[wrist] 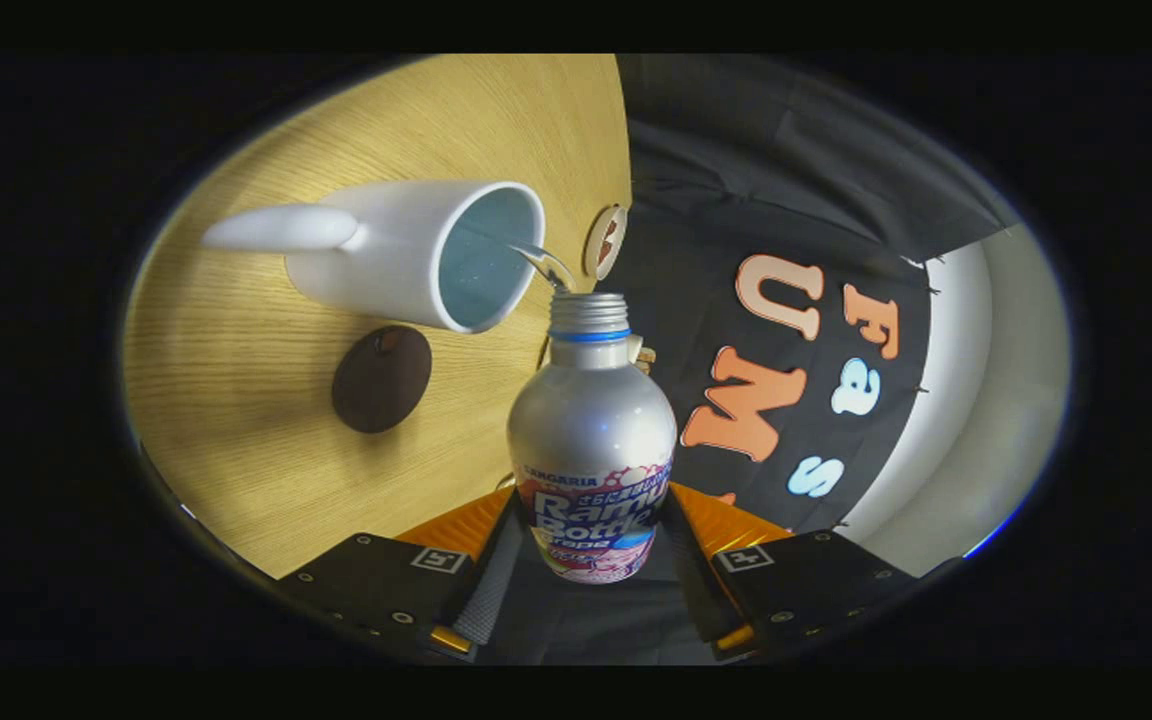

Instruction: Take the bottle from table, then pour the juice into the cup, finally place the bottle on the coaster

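My gripper (591, 545) is shut on a silver bottle (591, 430) with a colourful label, both fingers pressing its lower body. The whole view is rolled sideways, so the bottle is tipped with its open threaded mouth (588, 300) right at the rim of a white mug (416, 250). A thin clear stream (536, 258) runs from the mouth into the mug's pale blue inside. The mug's handle points away from the bottle. A dark round coaster (381, 378) lies on the wooden table (256, 400) just beside the mug, between it and my fingers.
A small round wooden disc (604, 240) rests near the table's edge past the mug. Black booth cloth hangs beyond the table edge, with a pale wall behind it.
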Demonstrator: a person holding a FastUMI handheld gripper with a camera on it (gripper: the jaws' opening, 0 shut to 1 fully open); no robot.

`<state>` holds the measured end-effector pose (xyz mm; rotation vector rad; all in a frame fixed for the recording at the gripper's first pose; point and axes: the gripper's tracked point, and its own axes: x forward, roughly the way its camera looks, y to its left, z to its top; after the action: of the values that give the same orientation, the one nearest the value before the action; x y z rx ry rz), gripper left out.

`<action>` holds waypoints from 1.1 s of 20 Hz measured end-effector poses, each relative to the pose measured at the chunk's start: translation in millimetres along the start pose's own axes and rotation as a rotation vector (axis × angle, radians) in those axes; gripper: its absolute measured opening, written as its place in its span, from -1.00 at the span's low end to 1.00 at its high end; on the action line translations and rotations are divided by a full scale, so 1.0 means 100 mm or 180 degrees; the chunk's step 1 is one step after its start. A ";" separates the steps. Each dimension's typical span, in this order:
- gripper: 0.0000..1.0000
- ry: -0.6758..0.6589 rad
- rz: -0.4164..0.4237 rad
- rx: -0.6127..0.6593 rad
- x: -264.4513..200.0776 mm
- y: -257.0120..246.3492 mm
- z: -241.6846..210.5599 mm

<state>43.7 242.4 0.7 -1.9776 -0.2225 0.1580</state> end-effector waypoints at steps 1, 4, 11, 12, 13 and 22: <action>0.50 -0.0003 0.0005 -0.0017 0.00 -0.01 0.00; 0.49 -0.0004 0.0003 -0.0046 0.00 -0.03 0.00; 0.50 -0.0034 0.0030 -0.0169 0.00 -0.04 0.05; 0.50 -0.0041 0.0031 -0.0188 0.01 -0.04 0.06; 0.50 -0.0051 0.0031 -0.0211 0.01 -0.04 0.07; 0.50 -0.0078 0.0037 -0.0402 0.03 -0.03 0.12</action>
<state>43.8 254.7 -1.7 -2.1038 -0.2421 0.1795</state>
